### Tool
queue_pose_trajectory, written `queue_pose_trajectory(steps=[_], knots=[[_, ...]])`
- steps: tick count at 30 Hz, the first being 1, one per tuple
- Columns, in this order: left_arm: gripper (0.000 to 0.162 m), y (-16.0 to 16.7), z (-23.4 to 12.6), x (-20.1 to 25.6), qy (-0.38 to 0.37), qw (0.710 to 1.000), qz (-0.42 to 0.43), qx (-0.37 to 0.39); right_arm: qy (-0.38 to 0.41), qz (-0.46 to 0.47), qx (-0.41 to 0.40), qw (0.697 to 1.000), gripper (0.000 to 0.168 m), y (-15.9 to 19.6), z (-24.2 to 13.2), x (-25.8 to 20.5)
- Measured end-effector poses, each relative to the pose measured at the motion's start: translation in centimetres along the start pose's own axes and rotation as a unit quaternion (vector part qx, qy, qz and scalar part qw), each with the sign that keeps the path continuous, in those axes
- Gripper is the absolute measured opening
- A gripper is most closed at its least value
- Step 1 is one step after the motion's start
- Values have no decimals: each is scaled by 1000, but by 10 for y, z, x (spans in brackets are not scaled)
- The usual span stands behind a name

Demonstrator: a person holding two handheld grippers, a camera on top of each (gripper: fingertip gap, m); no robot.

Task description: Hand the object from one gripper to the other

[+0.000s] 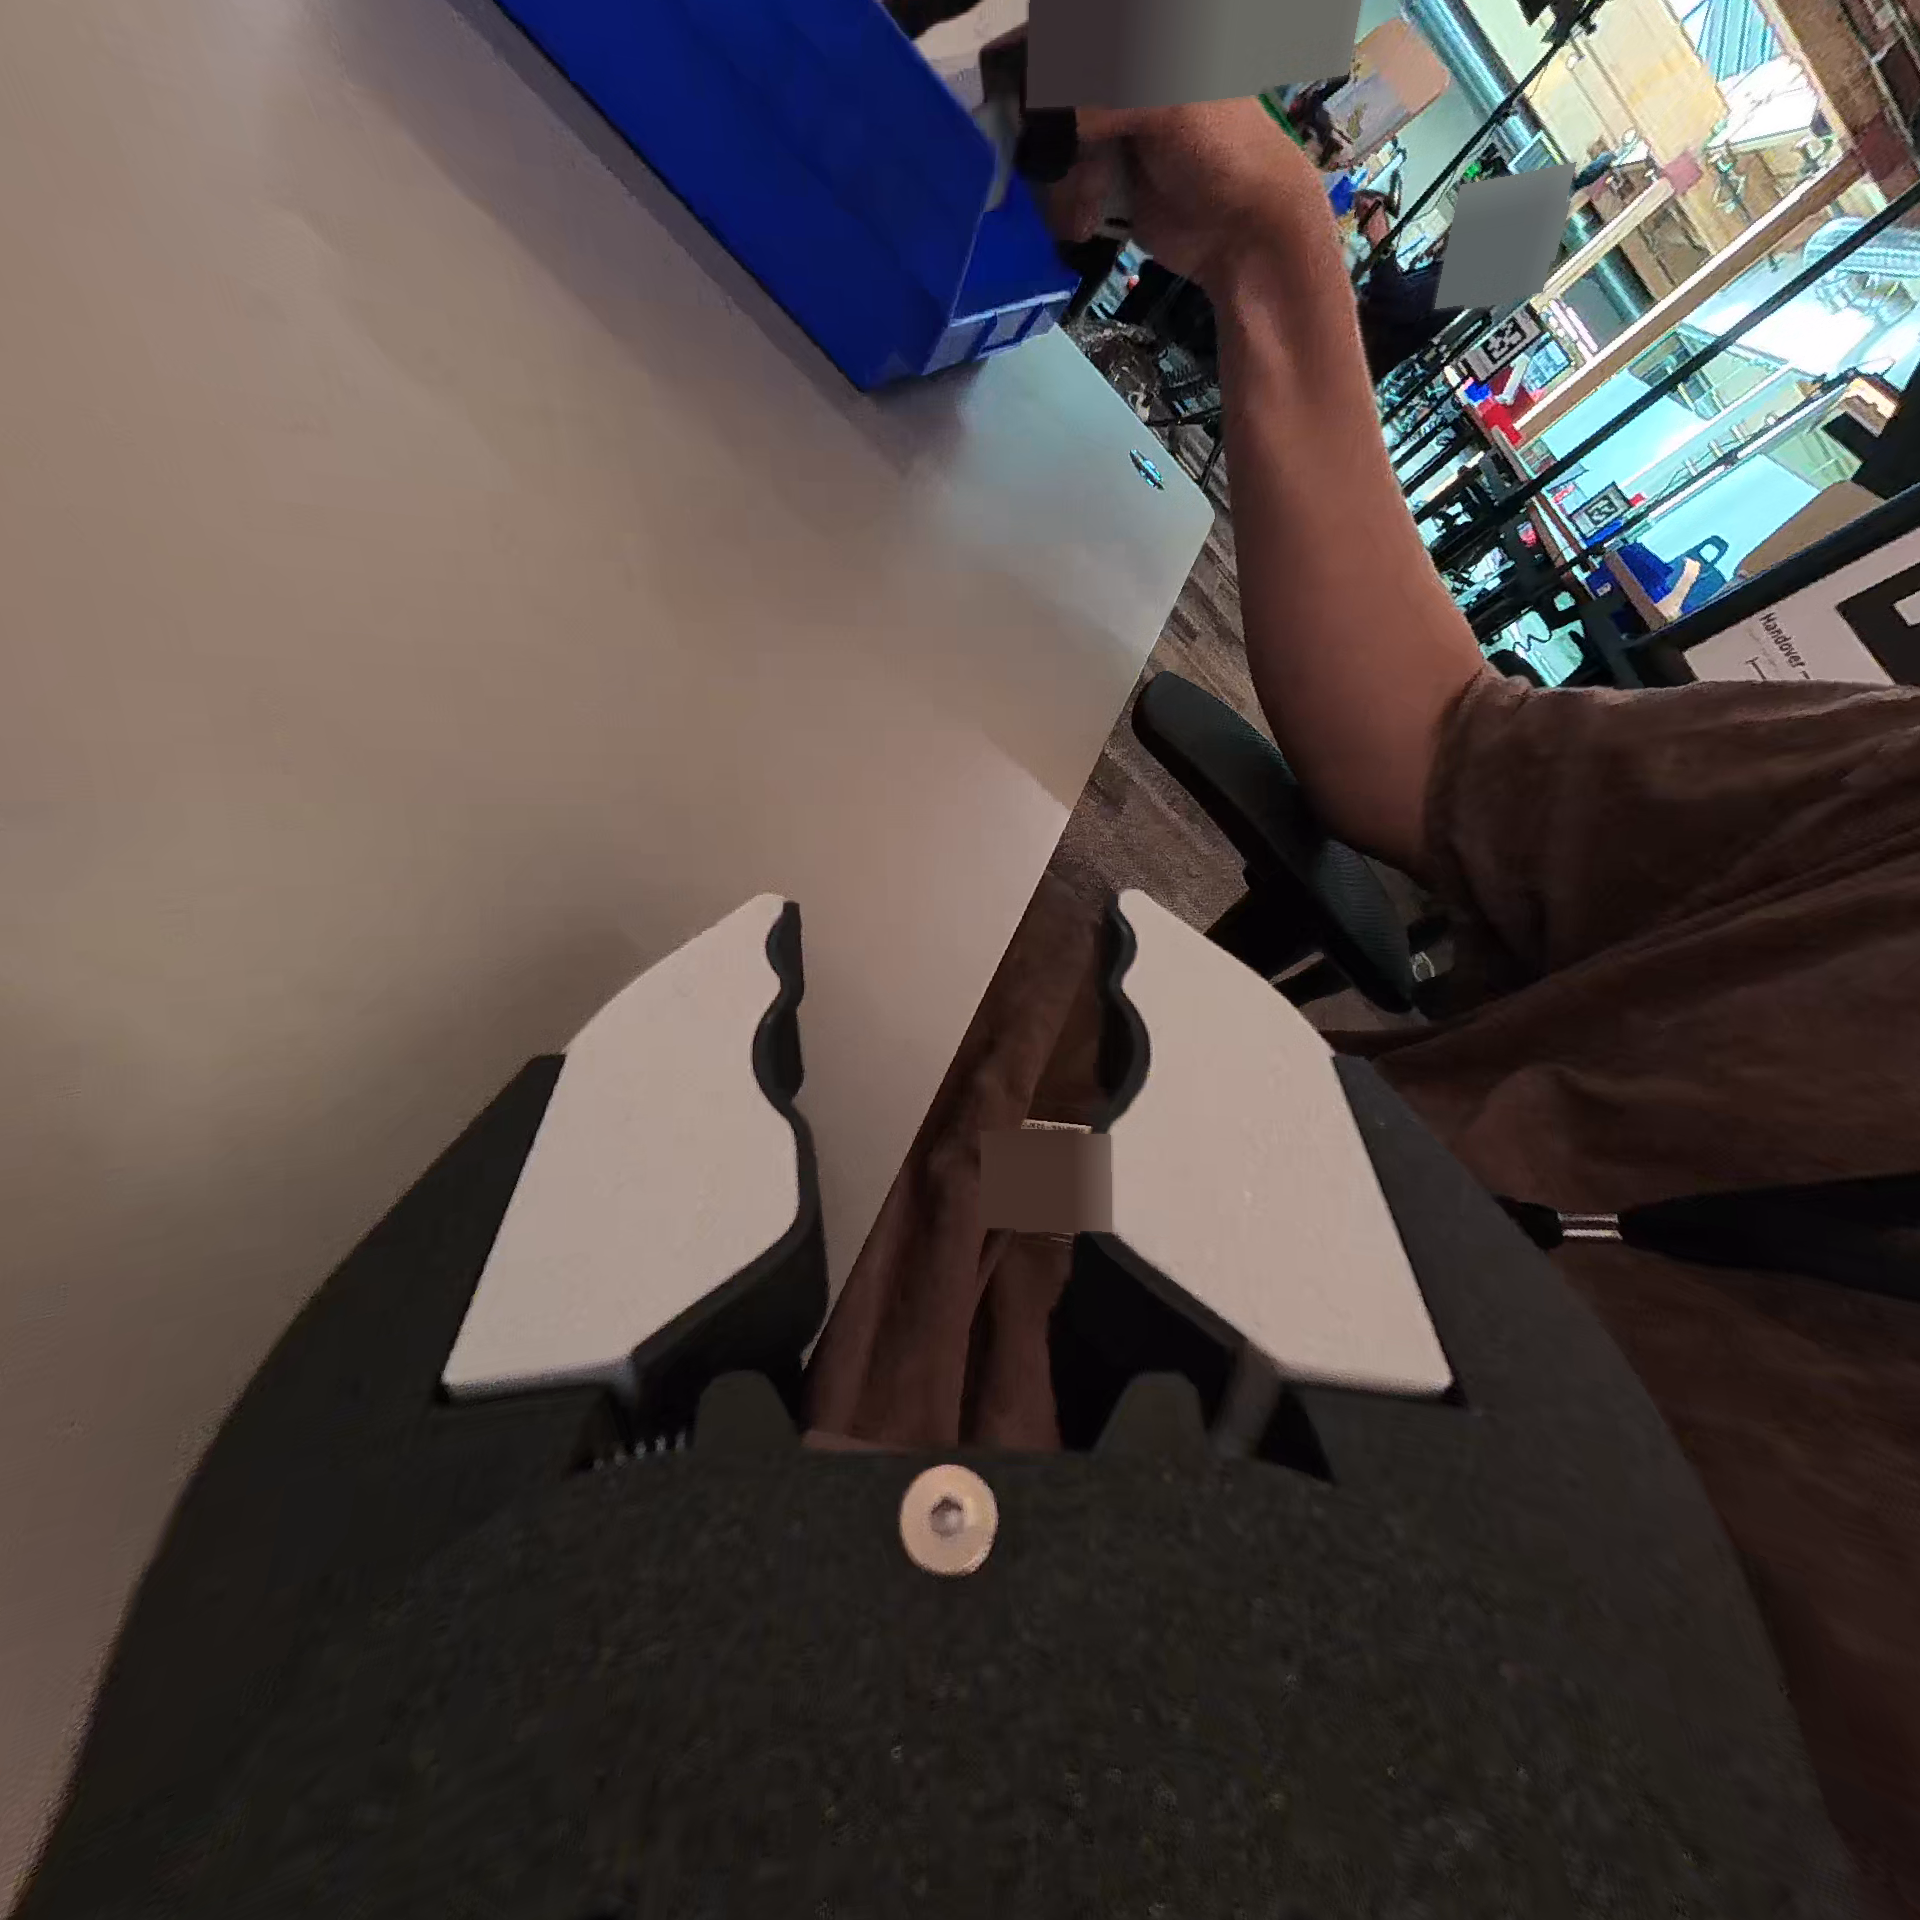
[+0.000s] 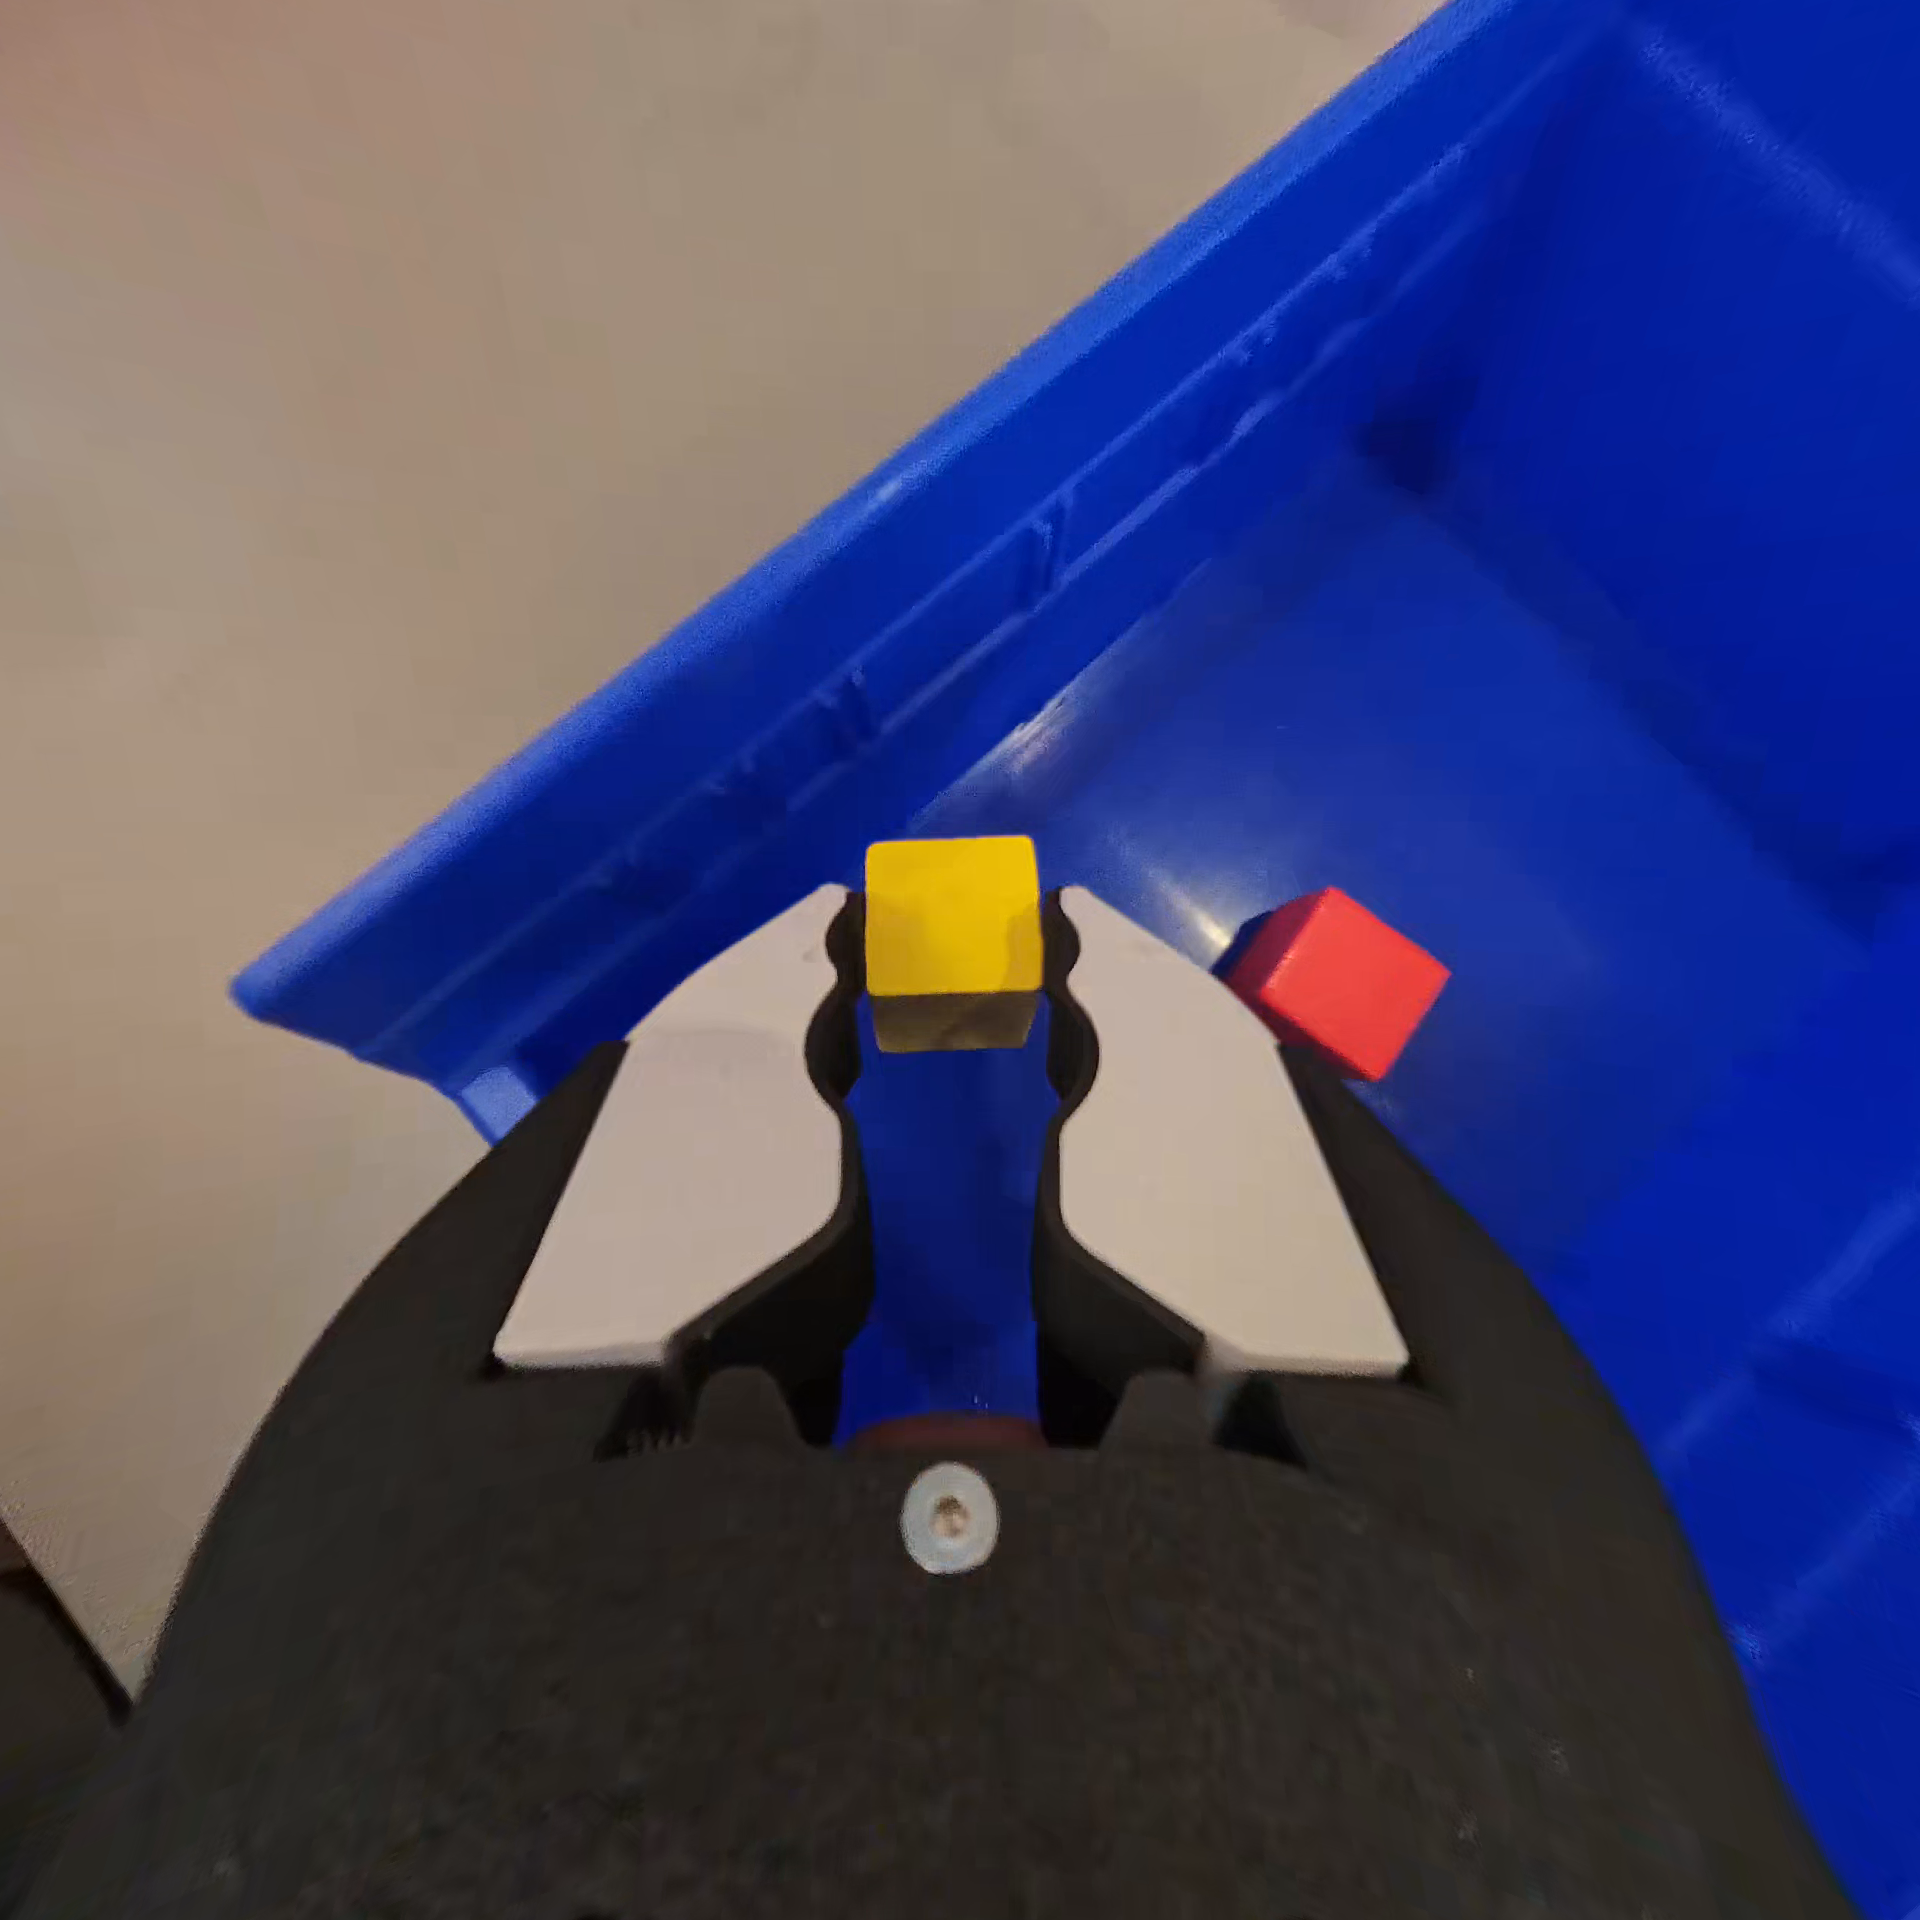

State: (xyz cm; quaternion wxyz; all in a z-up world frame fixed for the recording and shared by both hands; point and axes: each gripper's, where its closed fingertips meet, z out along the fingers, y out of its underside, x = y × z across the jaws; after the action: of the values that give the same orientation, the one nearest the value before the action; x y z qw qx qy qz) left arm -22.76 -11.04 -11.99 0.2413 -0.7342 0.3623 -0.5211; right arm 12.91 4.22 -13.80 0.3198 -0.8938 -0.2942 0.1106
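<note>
The right gripper (image 2: pixel 951 940) has its two fingertips closed against the sides of a yellow cube (image 2: pixel 952 914), which sits right at the tips, over the edge of a blue bin (image 2: pixel 1558 727); whether the cube rests on the bin floor or is already lifted off it cannot be told from this view. A red cube (image 2: pixel 1335 982) lies on the bin floor at about three o'clock from the yellow one, close by but not touching it. The left gripper (image 1: pixel 951 997) is parked near the table (image 1: pixel 416 623) edge, jaws spread wide with nothing between them, well apart from the bin (image 1: pixel 831 177), which lies toward twelve o'clock in its view, where the person's arm (image 1: pixel 1320 582) reaches in. This looks like the pick-up step, before any handover. The next move would call for raising the yellow cube clear of the bin wall and carrying it toward the waiting left gripper, presenting it so that two free faces are exposed. Since the hold is only at the very tips, a knock against the bin rim could twist the cube loose.
</note>
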Motion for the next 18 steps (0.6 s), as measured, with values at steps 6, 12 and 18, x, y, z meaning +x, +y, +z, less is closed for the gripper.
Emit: queue_pose_trajectory(steps=[6,12,18], knots=[[54,3,3,-4,-2,1000,0,-10,-47,-15,-58,997,33,19,23,-4],[55,3,3,-4,0,1000,-2,-8,-49,-22,-102,993,33,34,24,-5],[55,5,4,-3,-2,1000,3,-13,-43,-20,-120,992,34,39,21,-7]])
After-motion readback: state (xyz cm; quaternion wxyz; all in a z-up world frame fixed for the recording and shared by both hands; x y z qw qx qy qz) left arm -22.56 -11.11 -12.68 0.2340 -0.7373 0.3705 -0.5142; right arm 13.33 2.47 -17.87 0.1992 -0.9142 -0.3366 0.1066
